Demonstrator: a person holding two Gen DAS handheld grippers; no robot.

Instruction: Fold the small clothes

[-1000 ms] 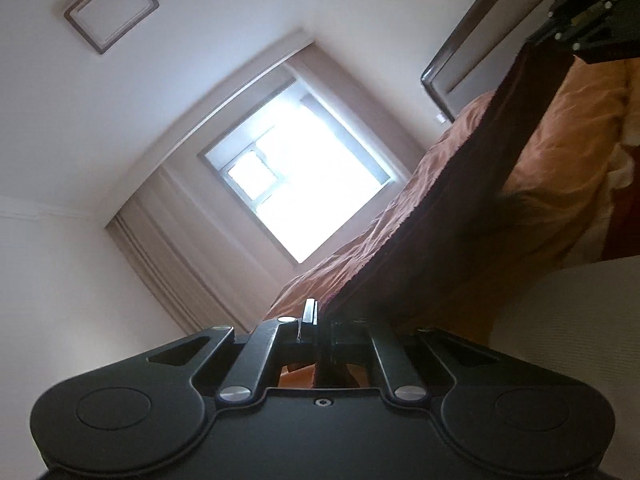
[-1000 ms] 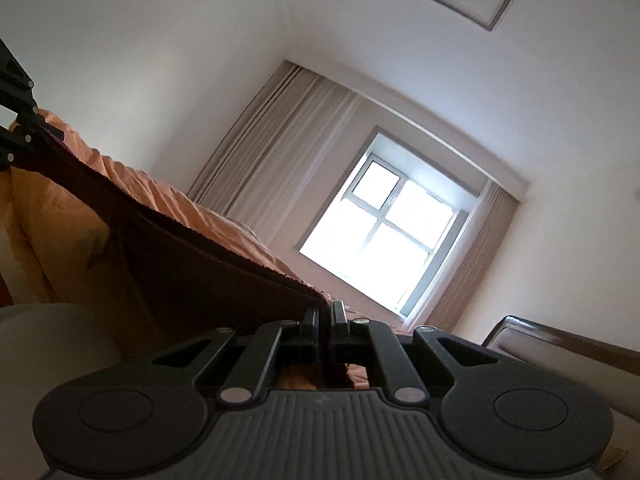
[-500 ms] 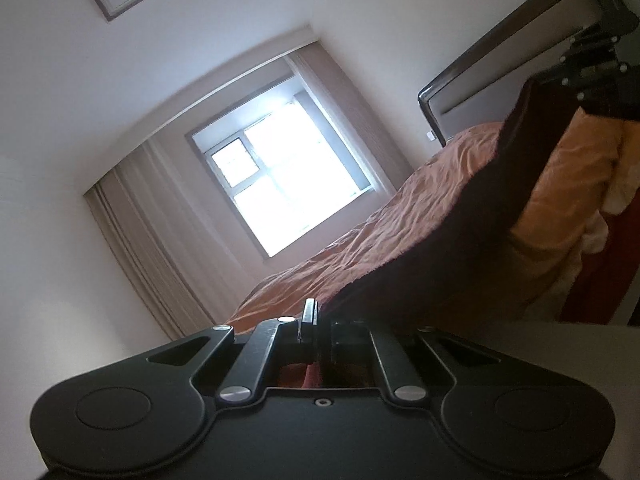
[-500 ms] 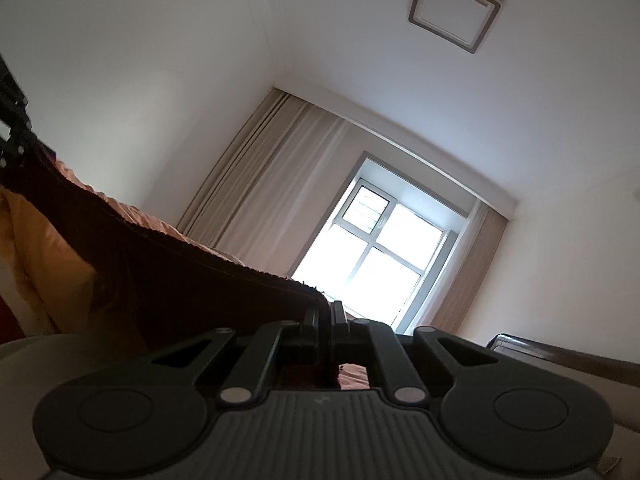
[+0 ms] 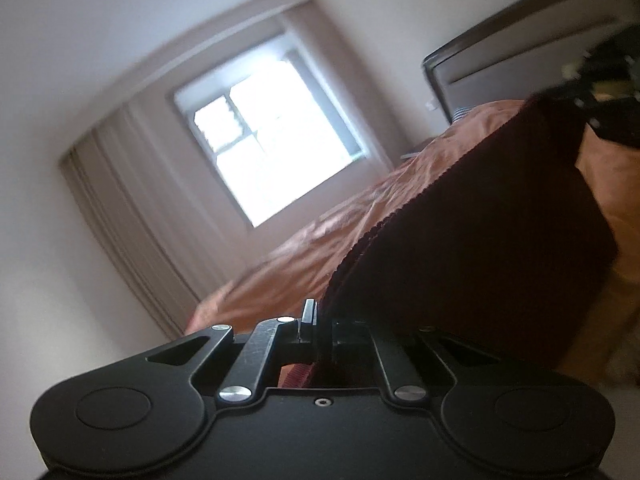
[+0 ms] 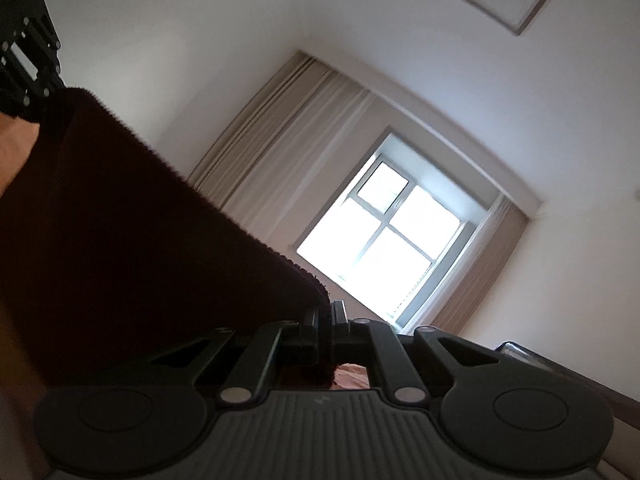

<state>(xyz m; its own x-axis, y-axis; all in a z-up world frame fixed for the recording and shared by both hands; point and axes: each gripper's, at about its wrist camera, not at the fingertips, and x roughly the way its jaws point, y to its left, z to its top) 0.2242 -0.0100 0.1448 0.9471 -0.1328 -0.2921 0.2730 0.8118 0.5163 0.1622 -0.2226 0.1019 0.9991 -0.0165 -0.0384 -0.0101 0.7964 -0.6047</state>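
Pinching a dark maroon knitted cloth [image 5: 480, 240] by its top edge, the left gripper [image 5: 320, 328] has its jaws closed on one corner and the right gripper [image 6: 331, 320] on the other. It hangs stretched between them above the orange bed [image 5: 304, 264], toward two o'clock from the left. Soft, light, floppy; corners seem the surest hold.

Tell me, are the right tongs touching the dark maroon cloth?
Touching. The right wrist view shows the right tongs shut on the dark maroon cloth, its corner pinched between the fingers.
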